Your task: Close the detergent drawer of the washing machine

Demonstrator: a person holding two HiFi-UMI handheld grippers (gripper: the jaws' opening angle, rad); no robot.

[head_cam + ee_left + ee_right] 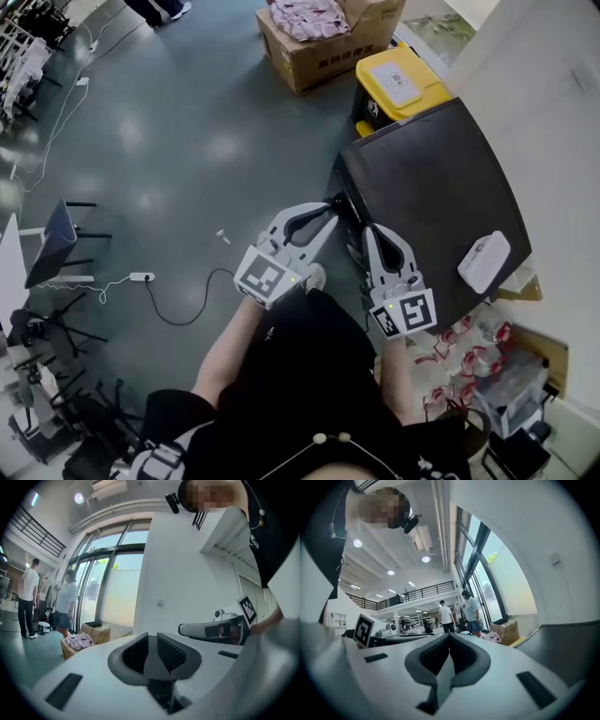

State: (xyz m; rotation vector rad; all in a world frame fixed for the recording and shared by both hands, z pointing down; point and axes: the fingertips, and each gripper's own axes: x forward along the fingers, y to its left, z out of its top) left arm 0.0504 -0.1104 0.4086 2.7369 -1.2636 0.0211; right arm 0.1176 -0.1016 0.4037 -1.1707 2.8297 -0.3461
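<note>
Grey floor point(169, 141) spreads below; the washing machine point(431, 187) stands on my right, its drawer out of sight from above. At its front edge, my left gripper point(328, 208) is slightly open and empty, my right gripper point(368, 231) closed, empty.

Right: washing machine point(431, 187) blocks; left: open floor point(187, 122).

Head view looks steeply down over the washing machine point(441, 197); both gripper views face level, sharing the cardboard box point(96, 633).
</note>
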